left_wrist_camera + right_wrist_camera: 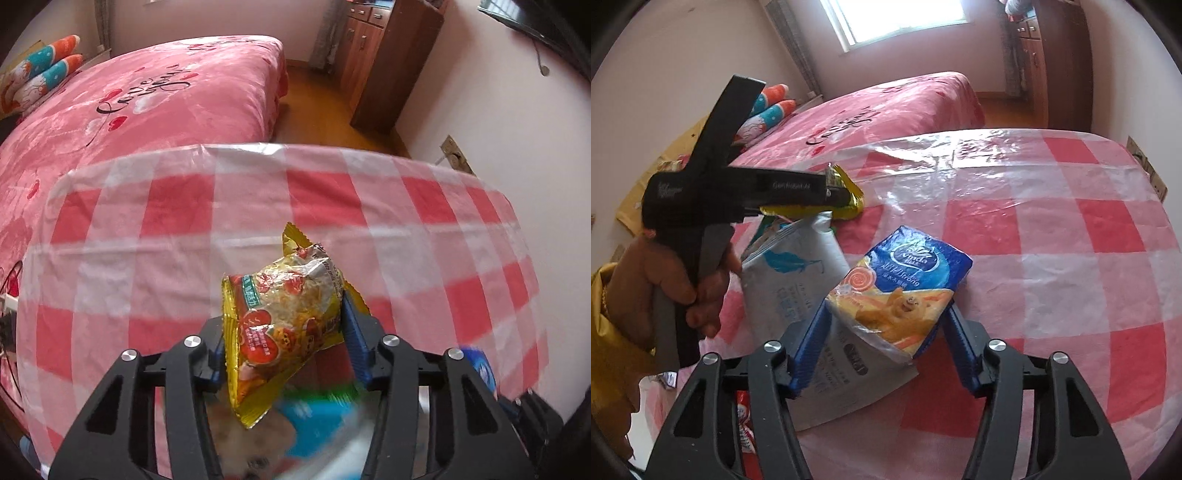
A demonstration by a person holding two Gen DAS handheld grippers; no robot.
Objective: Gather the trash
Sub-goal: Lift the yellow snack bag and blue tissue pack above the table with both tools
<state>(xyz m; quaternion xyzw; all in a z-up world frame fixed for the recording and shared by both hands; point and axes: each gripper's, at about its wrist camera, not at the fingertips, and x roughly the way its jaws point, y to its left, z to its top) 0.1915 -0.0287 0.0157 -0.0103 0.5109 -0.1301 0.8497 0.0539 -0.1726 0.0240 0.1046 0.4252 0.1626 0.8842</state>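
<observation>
Two claws work over the checked surface (1052, 229). At left, the left claw (284, 332) pinches a yellow noodle packet (284, 317), raised just clear of the cloth. Beside it lies a grey pouch (790, 280). At right, the right claw (886, 332) grips a blue Vinda tissue pack (905, 284), tilted above the pouch.

My table (1052, 229), under red-checked plastic cloth, carries a silver-white pouch (798, 280) near its left edge, lying flat.
</observation>
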